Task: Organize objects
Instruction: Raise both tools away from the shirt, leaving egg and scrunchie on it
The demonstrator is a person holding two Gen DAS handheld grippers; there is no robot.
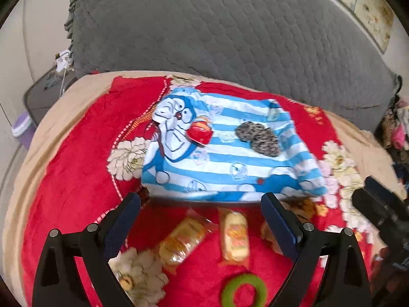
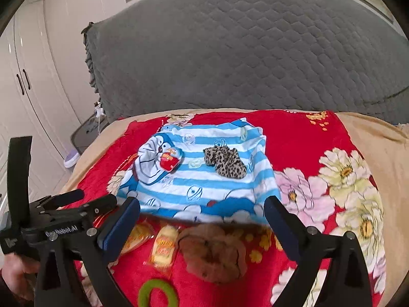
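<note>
My left gripper [image 1: 200,220] hovered above the near edge of the red floral blanket [image 1: 76,168], its fingers spread wide and holding nothing. My right gripper [image 2: 202,220] hung beside it, fingers equally apart and empty; in the right wrist view the left gripper's body partly covered the snacks. Nearest, a green ring [image 1: 244,294] lay on the blanket, its lower arc cut off by the frame. Just beyond lay two wrapped yellow snack packs [image 1: 182,240], [image 1: 235,235], their print too blurred to read. To their right sat a brown fuzzy object [image 2: 213,253], soft-edged and hard to identify; in the left wrist view most of it was hidden behind my right-side finger. Farther on, toward the blanket's middle, a blue-and-white striped cartoon shirt [image 1: 225,163] lay spread flat, its near hem smeared by blur. On it rested a small red cup [image 1: 200,131], tipped on its side, and well apart to the right a leopard-print fabric piece [image 1: 259,138], whose form I could not resolve. Beyond the blanket's far edge rose a grey quilted headboard [image 1: 217,30], truncated at the top.
</note>
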